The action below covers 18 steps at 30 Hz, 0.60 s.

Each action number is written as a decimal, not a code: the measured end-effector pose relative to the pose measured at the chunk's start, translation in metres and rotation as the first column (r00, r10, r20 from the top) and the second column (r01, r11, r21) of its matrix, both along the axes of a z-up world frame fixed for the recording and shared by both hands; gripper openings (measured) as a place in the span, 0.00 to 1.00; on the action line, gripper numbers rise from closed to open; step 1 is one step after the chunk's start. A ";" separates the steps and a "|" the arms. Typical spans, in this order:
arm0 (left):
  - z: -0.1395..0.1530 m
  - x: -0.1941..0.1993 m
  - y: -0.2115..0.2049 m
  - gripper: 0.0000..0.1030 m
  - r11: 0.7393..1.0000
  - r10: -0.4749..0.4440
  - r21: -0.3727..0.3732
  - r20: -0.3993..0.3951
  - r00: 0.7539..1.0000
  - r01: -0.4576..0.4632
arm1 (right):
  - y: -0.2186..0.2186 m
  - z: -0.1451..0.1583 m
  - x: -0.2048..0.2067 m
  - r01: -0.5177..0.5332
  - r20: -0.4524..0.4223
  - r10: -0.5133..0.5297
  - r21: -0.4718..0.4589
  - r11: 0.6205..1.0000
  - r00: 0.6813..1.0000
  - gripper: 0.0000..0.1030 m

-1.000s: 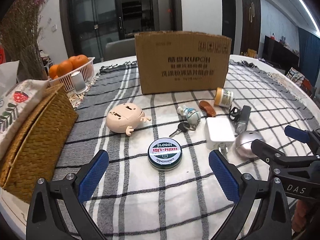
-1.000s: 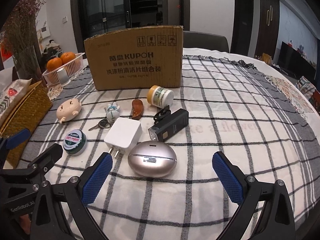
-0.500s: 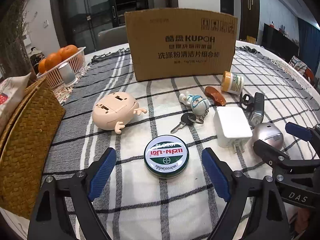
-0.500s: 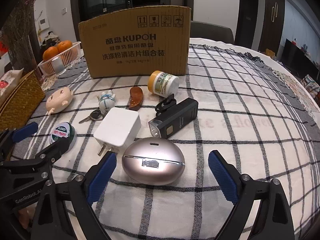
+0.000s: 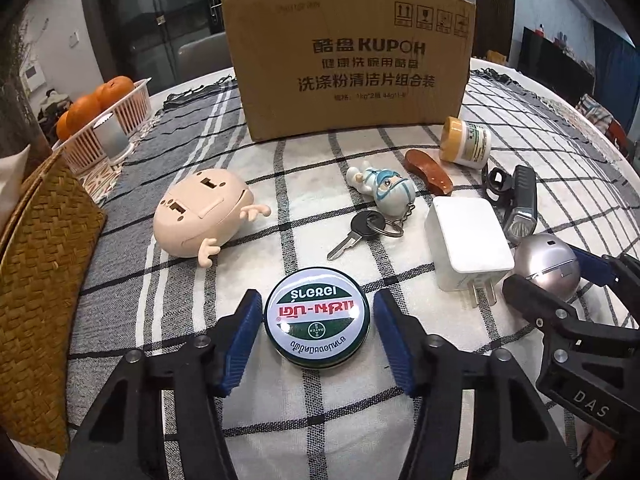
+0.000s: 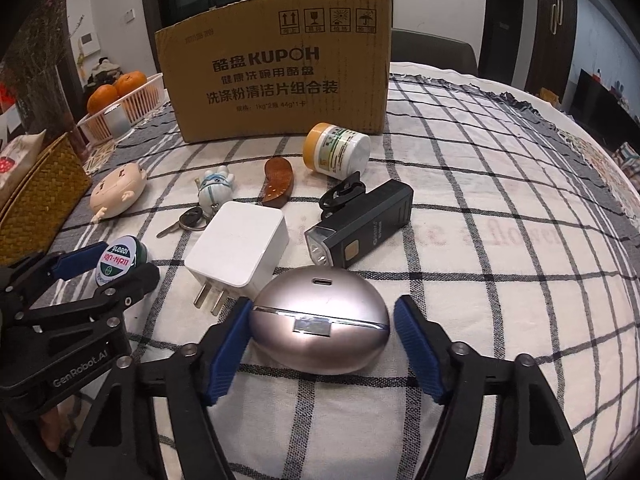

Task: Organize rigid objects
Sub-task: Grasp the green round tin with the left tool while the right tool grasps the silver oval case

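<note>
Dim living-room surroundings frame a round table (image 5: 560, 92) covered with a checked grey and white cloth, where a tall cardboard box (image 5: 348, 68) stands toward the far edge. Small hard items lie loose on the cloth in front of the box: a pale doll head (image 5: 200, 216), a little figure keychain with a key (image 5: 376, 200), a brown wooden piece (image 5: 428, 170), a yellow-capped jar on its side (image 5: 466, 142), a white plug adapter (image 5: 466, 248), and a black flashlight (image 6: 360, 226). Nearest the front edge, the left gripper (image 5: 316, 320) sits low over a round green and white tin (image 5: 316, 320), its blue pads on either side and closing, with thin slivers of cloth visible between pads and tin, so it does not seem clamped yet. Beside it, the right gripper (image 6: 320, 332) brackets a silver egg-shaped case (image 6: 320, 320); its jaws are closing too, the left pad about touching, the right pad a little apart. A woven basket (image 5: 36, 280) and a tray of oranges (image 5: 100, 112) sit along the left edge. Nothing appears sorted so far: every item is out on the cloth, and the first two pickups are only beginning.
</note>
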<state>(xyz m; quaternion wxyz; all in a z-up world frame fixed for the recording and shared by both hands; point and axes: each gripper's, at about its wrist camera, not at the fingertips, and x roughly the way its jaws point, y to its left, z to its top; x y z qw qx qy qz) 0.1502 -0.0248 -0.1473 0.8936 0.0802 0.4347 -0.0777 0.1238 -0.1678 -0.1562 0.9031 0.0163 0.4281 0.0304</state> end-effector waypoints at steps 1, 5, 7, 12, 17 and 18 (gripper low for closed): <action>0.000 0.000 0.000 0.49 1.000 -0.001 0.001 0.001 1.000 0.001 | 0.000 0.000 0.000 -0.002 -0.001 0.002 0.001 1.000 1.000 0.64; 0.001 -0.001 -0.001 0.49 1.000 -0.002 0.008 0.001 1.000 0.002 | -0.001 0.000 0.000 0.001 0.000 -0.001 0.011 1.000 1.000 0.64; 0.002 -0.003 -0.001 0.49 1.000 -0.002 0.001 0.002 1.000 0.002 | -0.002 0.000 -0.002 0.004 0.004 -0.004 0.012 1.000 1.000 0.64; 0.010 -0.013 0.002 0.49 1.000 0.007 -0.029 0.019 1.000 -0.006 | -0.002 0.005 -0.006 -0.005 0.020 0.004 0.013 1.000 1.000 0.64; 0.021 -0.022 0.004 0.49 0.999 0.018 -0.048 0.042 0.999 -0.016 | -0.003 0.011 -0.012 -0.005 0.044 0.005 0.020 1.000 0.999 0.64; 0.024 -0.024 0.004 0.49 0.998 0.020 -0.055 0.048 0.999 -0.017 | -0.003 0.012 -0.013 -0.006 0.048 0.005 0.022 1.000 0.999 0.64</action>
